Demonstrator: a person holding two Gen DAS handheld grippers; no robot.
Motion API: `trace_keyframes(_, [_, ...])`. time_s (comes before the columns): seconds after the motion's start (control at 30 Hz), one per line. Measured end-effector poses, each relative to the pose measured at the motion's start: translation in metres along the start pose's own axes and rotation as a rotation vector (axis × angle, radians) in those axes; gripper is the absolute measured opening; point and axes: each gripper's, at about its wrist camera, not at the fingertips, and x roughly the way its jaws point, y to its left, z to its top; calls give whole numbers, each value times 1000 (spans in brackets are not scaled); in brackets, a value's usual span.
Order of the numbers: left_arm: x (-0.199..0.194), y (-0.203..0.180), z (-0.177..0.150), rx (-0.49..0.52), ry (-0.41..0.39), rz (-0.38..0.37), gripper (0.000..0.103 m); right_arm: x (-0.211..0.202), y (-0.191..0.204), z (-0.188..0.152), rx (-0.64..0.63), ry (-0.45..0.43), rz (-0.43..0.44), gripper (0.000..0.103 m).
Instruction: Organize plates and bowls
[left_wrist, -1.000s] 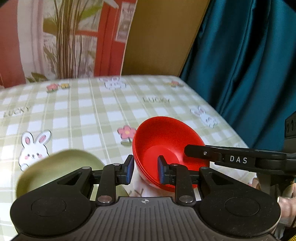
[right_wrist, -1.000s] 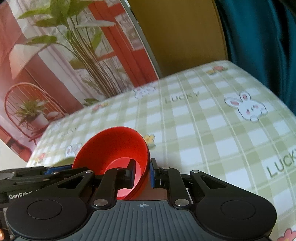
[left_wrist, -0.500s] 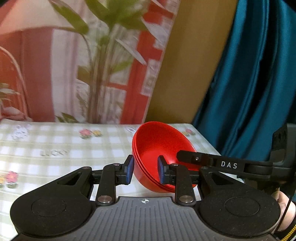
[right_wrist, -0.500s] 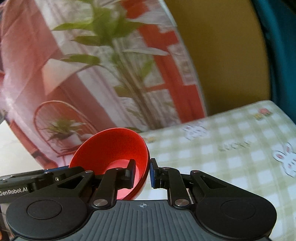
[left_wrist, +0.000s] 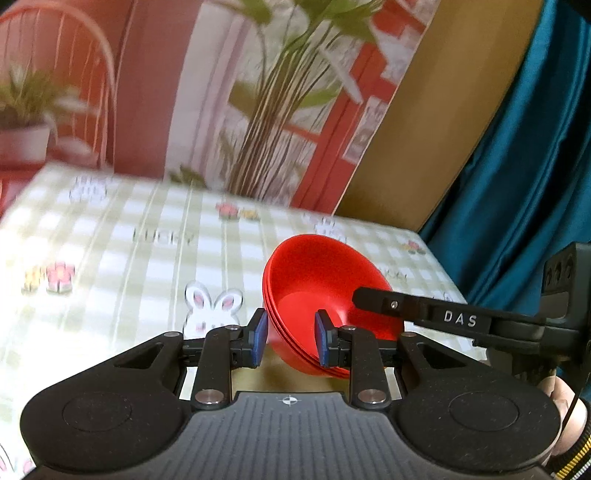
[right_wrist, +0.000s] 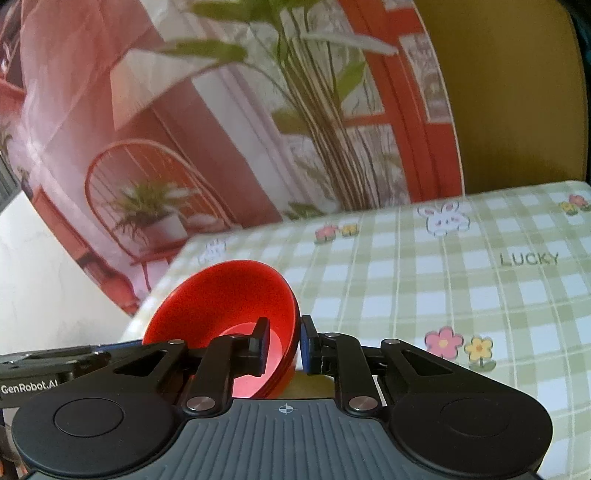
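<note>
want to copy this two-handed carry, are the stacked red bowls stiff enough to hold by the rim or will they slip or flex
The red bowls probably stay stiff: the rim keeps its round shape with the left gripper and right gripper pinching opposite sides. The surface looks smooth and glossy, so slipping seems possible. Thin nested walls suggest they are light, likely plastic.
</note>
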Motion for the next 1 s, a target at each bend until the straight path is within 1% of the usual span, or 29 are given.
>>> trace_keyframes(0.17, [7,10,-23,-44,50,-9,28,9,-5,-19,3,56,-20,17])
trace_keyframes(0.4, [12,24,-41,-83,95,16,28,23,2,-34,-23,114,-30,19])
trace_keyframes(0.57, [7,32,-46,-100,91,47,28,32,9,-37,-37,140,-23,19])
trace_keyframes(1.0, [11,36,-49,-142,88,51,28,38,6,-44,-38,156,-23,19])
